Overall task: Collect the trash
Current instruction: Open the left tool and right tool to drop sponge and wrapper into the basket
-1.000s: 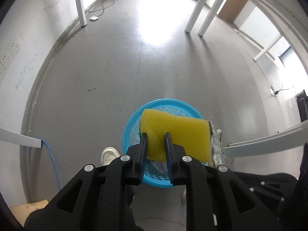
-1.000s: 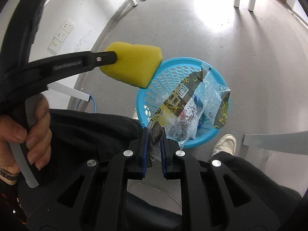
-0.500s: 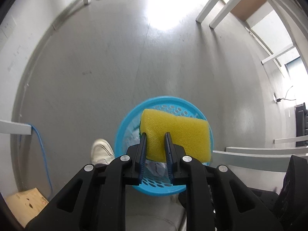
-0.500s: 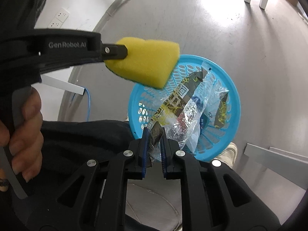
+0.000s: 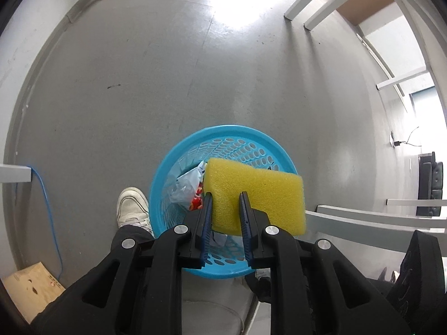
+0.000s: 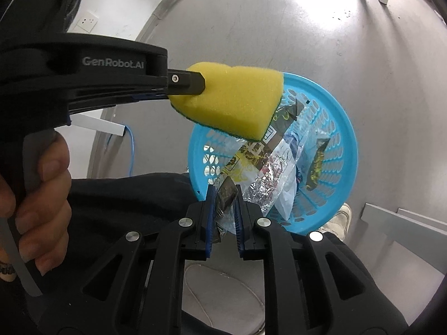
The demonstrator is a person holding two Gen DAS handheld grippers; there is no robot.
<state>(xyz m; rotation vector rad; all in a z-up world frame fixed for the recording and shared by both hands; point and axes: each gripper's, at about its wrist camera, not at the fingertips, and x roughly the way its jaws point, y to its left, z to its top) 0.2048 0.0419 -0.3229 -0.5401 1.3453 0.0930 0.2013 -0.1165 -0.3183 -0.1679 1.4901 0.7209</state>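
Swung further over the blue basket point(image 5: 223, 136), centre of frame, with wrappers now uncovered inside.
Left gripper point(image 5: 225, 212) clenched on yellow sponge point(image 5: 257, 195), hiding basket's right half; lower right, right gripper point(image 6: 223, 203) pinching crumpled snack wrapper point(image 6: 251, 167), its print hard to read, draped over basket.

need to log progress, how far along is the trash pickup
Done: crumpled wrappers already lie in the round blue plastic basket. In hand: left gripper clamps a yellow sponge above it; right gripper pinches a clear-and-brown plastic wrapper. Left: releasing both into it.
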